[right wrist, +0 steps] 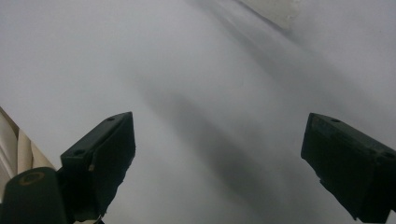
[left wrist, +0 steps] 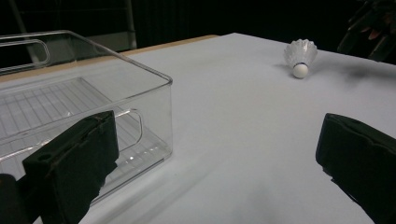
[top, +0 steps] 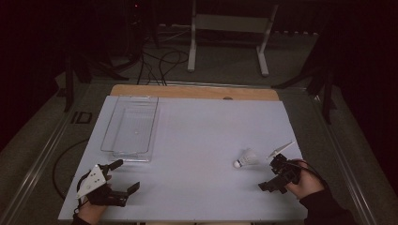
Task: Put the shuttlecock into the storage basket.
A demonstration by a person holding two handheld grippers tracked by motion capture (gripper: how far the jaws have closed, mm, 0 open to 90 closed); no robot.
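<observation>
Shuttlecock (top: 246, 158) lies on its side at the lower right of the high view, cork end toward the lower left, feathers fanning toward the upper right, on the white bench (top: 202, 140). It is bare of any grasp and apart from everything else, which suggests it is the thing waiting to be picked up.

The right gripper (top: 274, 172) sits just beside it, at the lower right, held in the person's hand; its jaws stand wide apart, released, and the right gripper view shows nothing between them but blurred white surface. That spread seems a preparation for closing over the shuttlecock, most likely at the cork or the narrow feather base.

The clear plastic bin (top: 112, 126) stands empty at the upper left of the high view, its long side running away from the person. Its open top and handle cut-outs make it the likely place for the shuttlecock to go.

The left gripper (top: 126, 177) rests at the lower left, near the bin's near end, jaws likewise apart and holding nothing. In the left gripper view the bin's corner is close at the left and the shuttlecock (left wrist: 300, 57) is far off at the upper right, so this gripper looks placed to steady the bin rather than to reach.
</observation>
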